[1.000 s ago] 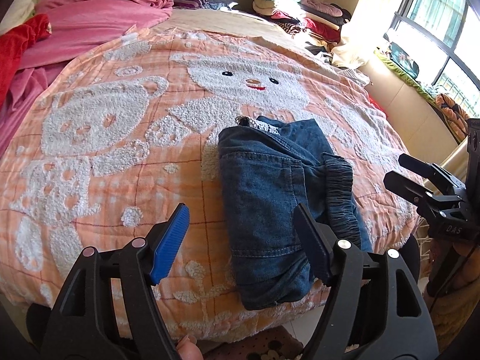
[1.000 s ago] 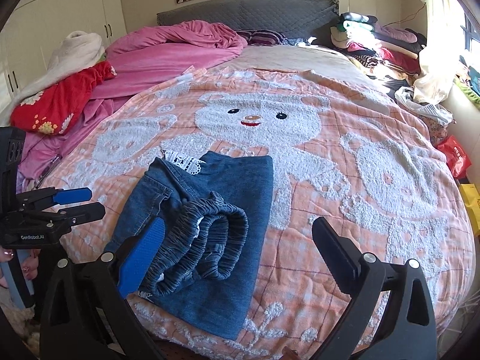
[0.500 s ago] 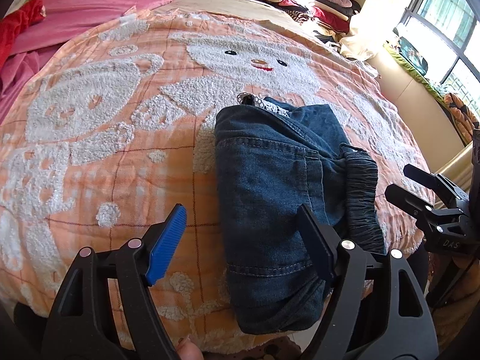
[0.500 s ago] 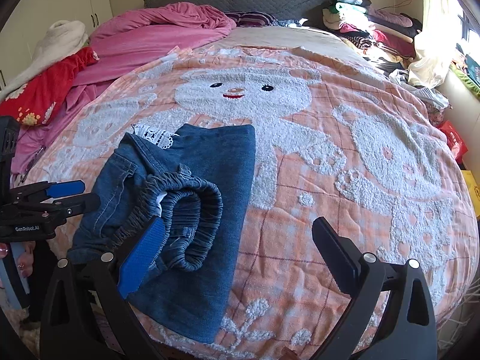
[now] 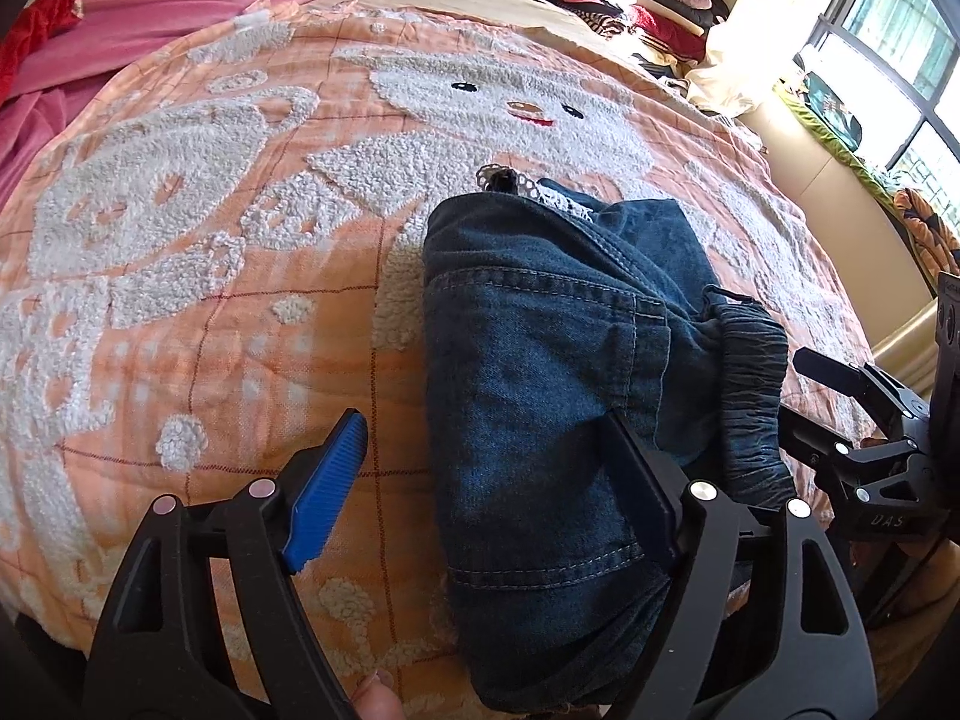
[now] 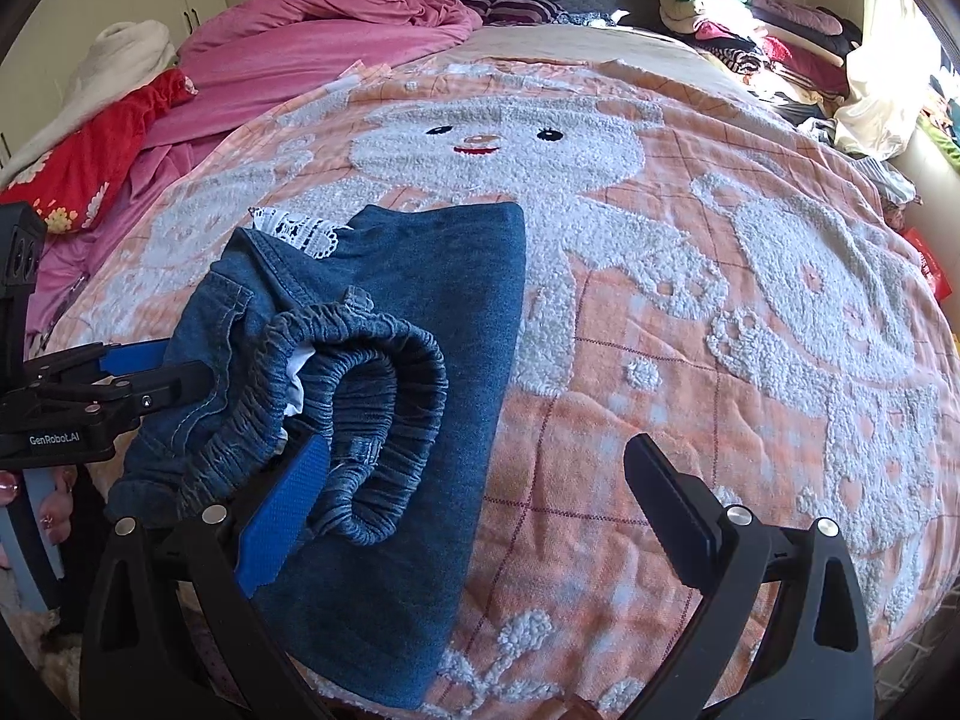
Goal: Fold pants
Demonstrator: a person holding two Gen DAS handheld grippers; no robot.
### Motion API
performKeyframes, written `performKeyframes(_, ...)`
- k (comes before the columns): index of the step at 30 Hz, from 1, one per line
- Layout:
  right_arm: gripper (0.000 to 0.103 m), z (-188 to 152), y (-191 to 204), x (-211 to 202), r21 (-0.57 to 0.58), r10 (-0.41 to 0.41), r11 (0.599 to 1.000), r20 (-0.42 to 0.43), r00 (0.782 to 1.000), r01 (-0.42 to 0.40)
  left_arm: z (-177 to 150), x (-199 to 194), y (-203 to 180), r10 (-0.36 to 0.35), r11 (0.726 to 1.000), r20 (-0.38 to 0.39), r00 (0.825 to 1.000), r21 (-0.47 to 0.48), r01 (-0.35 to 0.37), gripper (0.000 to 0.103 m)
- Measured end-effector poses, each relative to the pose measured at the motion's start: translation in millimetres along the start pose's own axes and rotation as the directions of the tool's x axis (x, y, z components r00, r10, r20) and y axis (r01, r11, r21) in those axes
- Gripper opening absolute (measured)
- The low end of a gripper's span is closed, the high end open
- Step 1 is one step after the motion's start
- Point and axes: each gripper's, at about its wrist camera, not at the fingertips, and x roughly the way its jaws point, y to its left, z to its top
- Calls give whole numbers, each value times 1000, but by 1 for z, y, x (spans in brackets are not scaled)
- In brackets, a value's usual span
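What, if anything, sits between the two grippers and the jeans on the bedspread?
Nothing visible. Both the left gripper and right gripper are open right over the folded jeans. The orange bedspread around them shows no other item near the jeans.

The pants (image 5: 540,396) are dark blue denim with lighter stitching and a strip of white lace (image 6: 297,228) at the far end. The blanket (image 6: 600,420) is peach-orange with thin dark red grid lines and fluffy white bear figures; the big bear's face has black eyes and a red mouth. By the bed's far left corner lie a pink quilt (image 6: 312,42) and a red cloth (image 6: 90,162) with yellow-white flowers. Each gripper is black with one blue pad (image 5: 327,492).
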Motion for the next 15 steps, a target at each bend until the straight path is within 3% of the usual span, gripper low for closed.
performKeyframes(8,96,-2,-10,14,45,95,995,-12,995,-94,3,6,-2,13,1000,2,1000,9,-13,72)
performKeyframes(10,86,-2,-11,17,55,131,990,-16,991,-130,4,8,-3,13,1000,0,1000,9,-13,72)
performKeyframes(15,82,-1,-10,23,64,179,982,-15,984,-178,5,11,-2,15,1000,2,1000,8,-15,72)
